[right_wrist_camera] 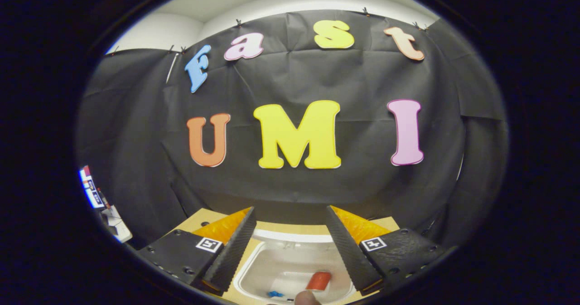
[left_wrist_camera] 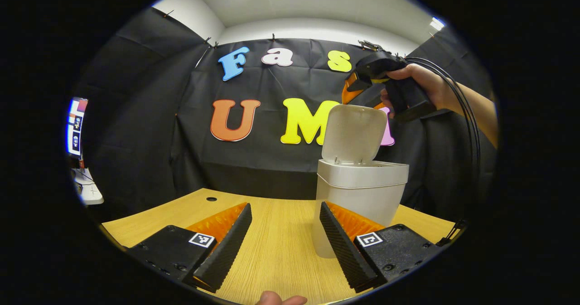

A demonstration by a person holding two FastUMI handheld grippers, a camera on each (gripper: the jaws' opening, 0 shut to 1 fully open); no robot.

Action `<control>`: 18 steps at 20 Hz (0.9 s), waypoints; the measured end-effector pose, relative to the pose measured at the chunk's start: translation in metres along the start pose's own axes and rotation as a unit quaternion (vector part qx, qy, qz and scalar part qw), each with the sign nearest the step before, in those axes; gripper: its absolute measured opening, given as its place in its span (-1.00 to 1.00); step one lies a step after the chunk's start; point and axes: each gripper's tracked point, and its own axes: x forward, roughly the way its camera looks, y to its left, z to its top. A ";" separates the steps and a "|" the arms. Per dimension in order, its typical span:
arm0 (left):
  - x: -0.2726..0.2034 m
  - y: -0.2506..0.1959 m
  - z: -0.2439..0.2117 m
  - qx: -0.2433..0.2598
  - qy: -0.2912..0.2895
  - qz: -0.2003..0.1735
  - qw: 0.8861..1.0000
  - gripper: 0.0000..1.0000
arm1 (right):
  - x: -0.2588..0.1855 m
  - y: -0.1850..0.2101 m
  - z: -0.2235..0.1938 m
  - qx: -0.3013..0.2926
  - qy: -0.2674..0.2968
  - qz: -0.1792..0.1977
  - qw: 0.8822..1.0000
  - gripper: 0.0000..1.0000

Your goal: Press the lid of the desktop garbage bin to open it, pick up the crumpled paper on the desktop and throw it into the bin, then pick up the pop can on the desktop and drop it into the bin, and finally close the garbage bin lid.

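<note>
The white desktop bin stands on the wooden table, right of centre in the left gripper view, with its lid tipped up and open. My left gripper is open and low over the table, its right finger just in front of the bin. A hand holds my right gripper above and behind the raised lid. In the right gripper view, the right gripper is open and looks down into the bin's mouth. A red pop can lies inside the bin, beside a small blue bit.
The wooden table has a small cable hole at its back left. A screen and a white stand sit off the table's left edge. A fingertip shows at the bottom edge.
</note>
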 end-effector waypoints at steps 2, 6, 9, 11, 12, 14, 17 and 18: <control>-0.003 0.005 0.009 0.009 -0.012 0.013 1.000 0.95 | -0.008 0.003 -0.033 0.006 0.017 0.006 1.000 0.89; -0.006 0.003 0.013 0.023 -0.020 0.012 0.999 0.94 | -0.029 0.005 -0.074 0.015 -0.005 0.015 1.000 0.90; -0.008 0.003 0.018 0.036 -0.024 0.021 0.999 0.94 | -0.046 0.002 -0.090 0.003 -0.047 0.010 0.999 0.94; -0.008 0.001 0.016 0.043 -0.024 0.018 0.999 0.94 | -0.045 0.000 -0.104 -0.009 -0.055 0.007 0.998 0.86; -0.007 0.000 0.014 0.048 -0.023 0.019 0.998 0.94 | -0.043 -0.001 -0.115 -0.007 -0.050 0.006 0.999 0.87; -0.005 -0.006 0.010 0.048 -0.018 0.014 0.999 0.94 | -0.037 -0.008 -0.135 0.000 -0.035 0.003 0.999 0.89; -0.004 -0.014 0.008 0.041 -0.015 0.002 0.999 0.94 | -0.035 -0.011 -0.139 -0.006 -0.040 0.002 0.999 0.91; -0.003 -0.017 0.007 0.041 -0.013 0.001 0.999 0.94 | -0.034 -0.012 -0.143 -0.005 -0.039 0.001 0.999 0.91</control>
